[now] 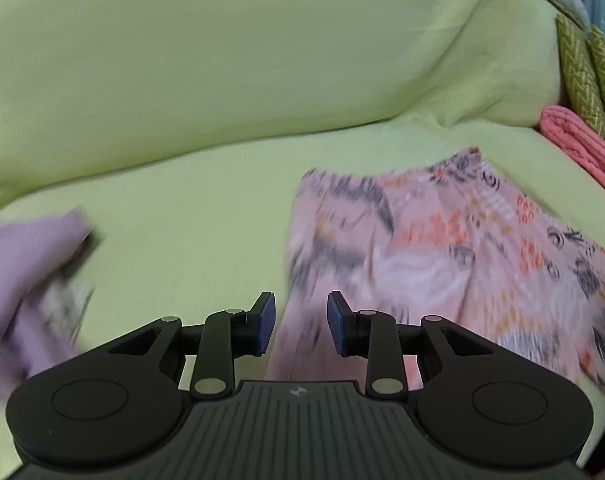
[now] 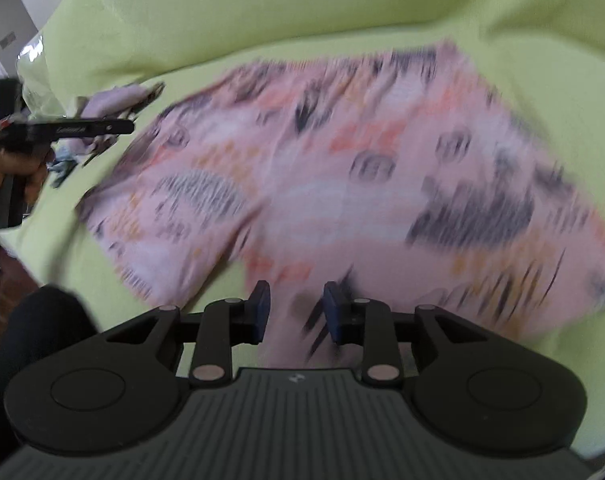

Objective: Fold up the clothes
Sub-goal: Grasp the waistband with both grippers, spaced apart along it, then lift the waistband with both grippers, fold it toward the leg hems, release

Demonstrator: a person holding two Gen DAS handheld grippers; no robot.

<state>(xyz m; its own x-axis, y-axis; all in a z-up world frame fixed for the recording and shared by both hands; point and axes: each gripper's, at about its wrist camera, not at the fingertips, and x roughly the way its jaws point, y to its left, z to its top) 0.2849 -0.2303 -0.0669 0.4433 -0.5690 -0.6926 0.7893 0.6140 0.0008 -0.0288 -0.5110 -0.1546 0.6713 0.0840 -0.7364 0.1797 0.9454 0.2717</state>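
From the left wrist, the left gripper hangs with its jaws apart and holding nothing, just at the near edge of the pink patterned shorts spread on the green-covered sofa, probably lining up a corner grab. From the right wrist, the right gripper is also open over the near hem; the shorts look flat, thin and floppy, though motion blur smears the print.

A home living room: sofa draped in lime-green cover, patterned cushions, folded pink blanket.
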